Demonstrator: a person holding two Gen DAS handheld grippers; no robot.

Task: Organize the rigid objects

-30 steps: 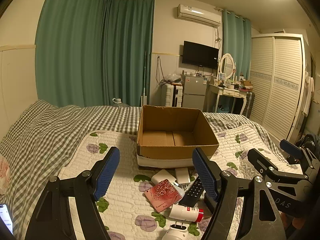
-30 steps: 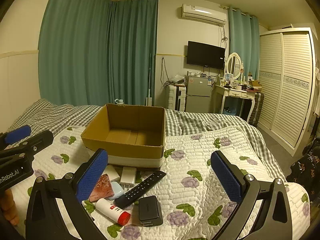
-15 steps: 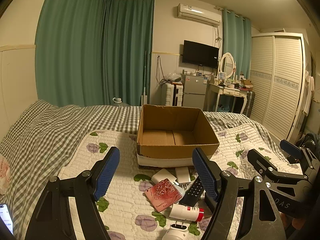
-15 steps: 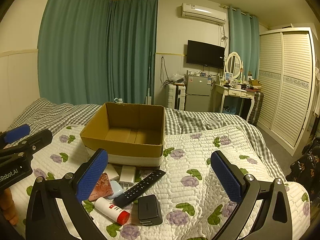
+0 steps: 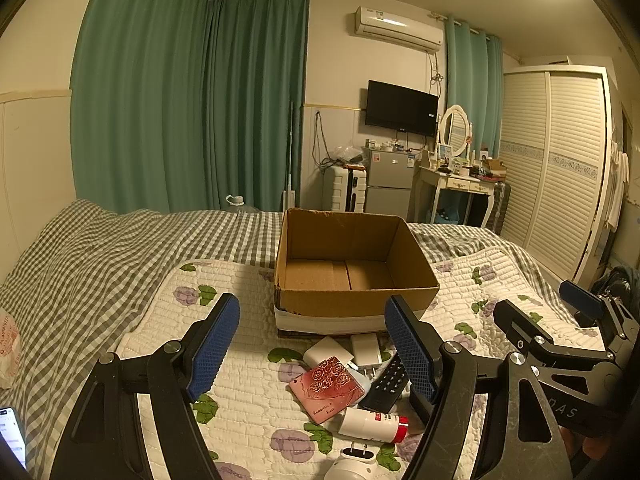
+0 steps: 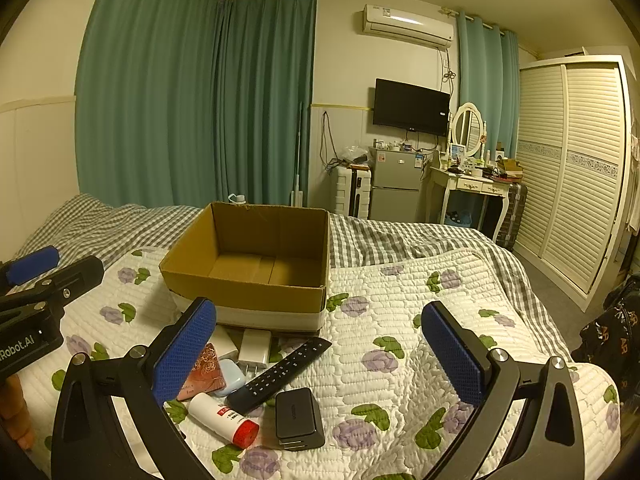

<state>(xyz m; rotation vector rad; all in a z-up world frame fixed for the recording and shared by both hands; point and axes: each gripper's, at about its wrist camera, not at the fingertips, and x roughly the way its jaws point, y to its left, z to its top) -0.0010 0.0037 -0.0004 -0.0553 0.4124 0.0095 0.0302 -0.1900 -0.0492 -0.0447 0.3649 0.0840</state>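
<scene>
Black charger box visible right view only; left claw hides it.

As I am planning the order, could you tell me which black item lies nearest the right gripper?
The small black box, nearer than the long remote.

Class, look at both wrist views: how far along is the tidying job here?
Nothing looks done: the box is empty. Nothing is in hand: the left gripper and right gripper are open and hold nothing. Left to sort: the remote, tube, black case, charger and pink card.
</scene>
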